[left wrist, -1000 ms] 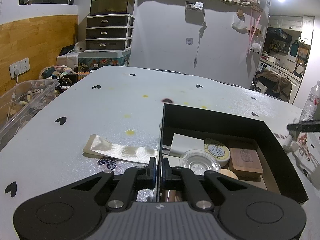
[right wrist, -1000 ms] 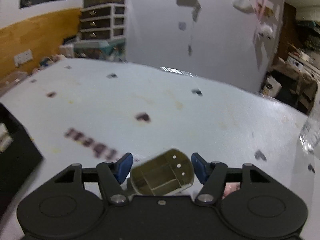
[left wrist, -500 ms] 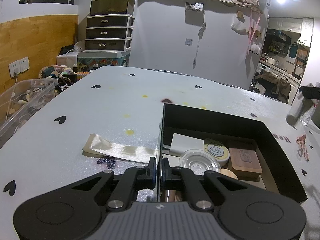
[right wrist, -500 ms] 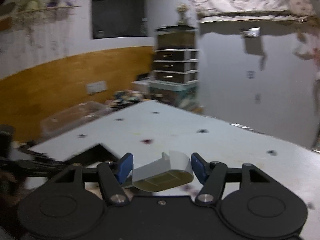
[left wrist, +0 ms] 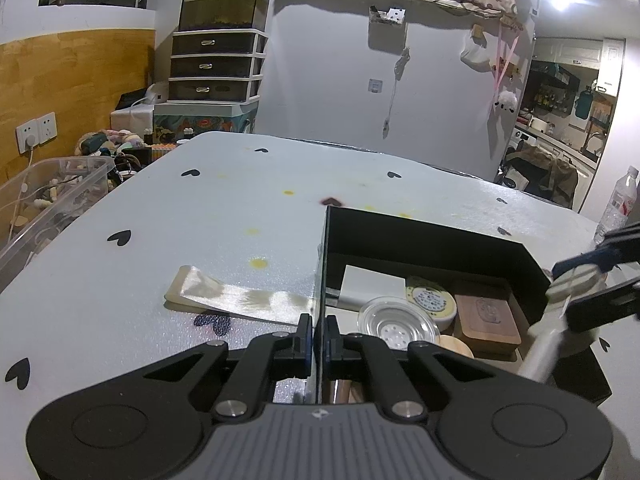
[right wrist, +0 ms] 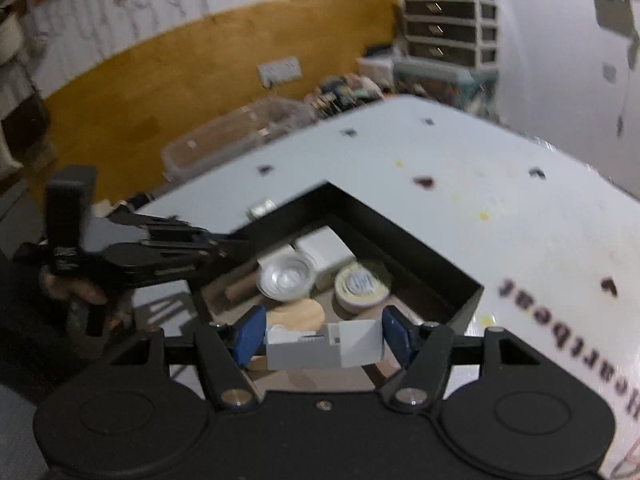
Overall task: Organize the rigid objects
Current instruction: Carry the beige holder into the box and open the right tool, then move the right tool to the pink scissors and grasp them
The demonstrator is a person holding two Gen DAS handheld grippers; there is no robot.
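Note:
A black open box sits on the white table. My left gripper is shut on the box's near left wall. Inside lie a clear round dish, a yellow-rimmed round tin, a brown wooden block, a round wooden disc and a white card. My right gripper is shut on a white-grey plastic piece and holds it over the box's near edge. It shows at the right of the left wrist view.
A shiny cream strip lies on the table left of the box. A clear storage bin stands beyond the table's left edge. A water bottle stands at the far right. Drawers stand at the back.
My right gripper has swung left with the plastic piece and now hangs over the box. My left gripper has stayed clamped on the box wall.

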